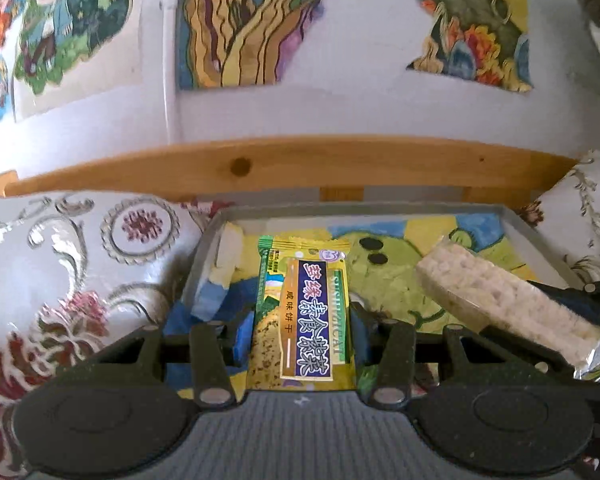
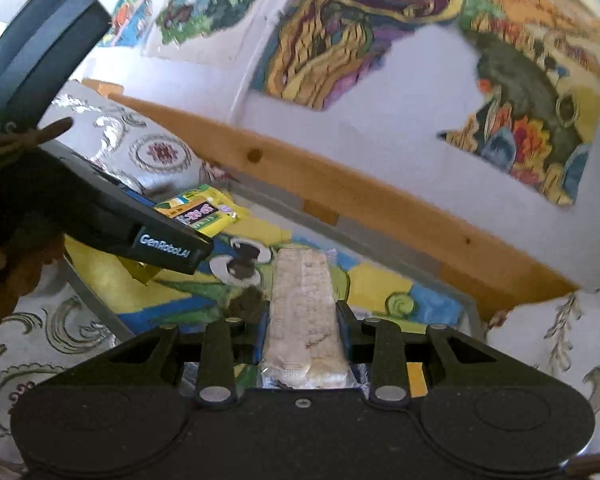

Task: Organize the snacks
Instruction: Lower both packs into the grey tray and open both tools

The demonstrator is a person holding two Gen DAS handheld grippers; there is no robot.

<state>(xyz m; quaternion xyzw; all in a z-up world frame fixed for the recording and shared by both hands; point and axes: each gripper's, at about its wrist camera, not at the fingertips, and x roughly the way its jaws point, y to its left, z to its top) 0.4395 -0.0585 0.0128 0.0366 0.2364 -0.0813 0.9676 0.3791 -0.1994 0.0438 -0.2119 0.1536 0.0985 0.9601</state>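
Observation:
My left gripper (image 1: 302, 320) is shut on a yellow-green cracker packet (image 1: 302, 312) with dark blue lettering, held above a grey tray (image 1: 204, 248) whose floor carries a painted frog picture. My right gripper (image 2: 302, 328) is shut on a pale rice-crisp bar (image 2: 302, 312) in clear wrap, also over the tray (image 2: 420, 258). In the left wrist view the rice bar (image 1: 496, 296) slants in from the right with the right gripper behind it. The right wrist view shows the left gripper (image 2: 168, 248) and the cracker packet (image 2: 202, 214) at the left.
The tray rests on an embroidered floral cloth (image 1: 60, 280). A wooden rail (image 1: 300, 164) runs behind the tray, below a white wall with colourful posters (image 1: 236, 24). A person's hand (image 2: 4, 208) holds the left gripper at the far left.

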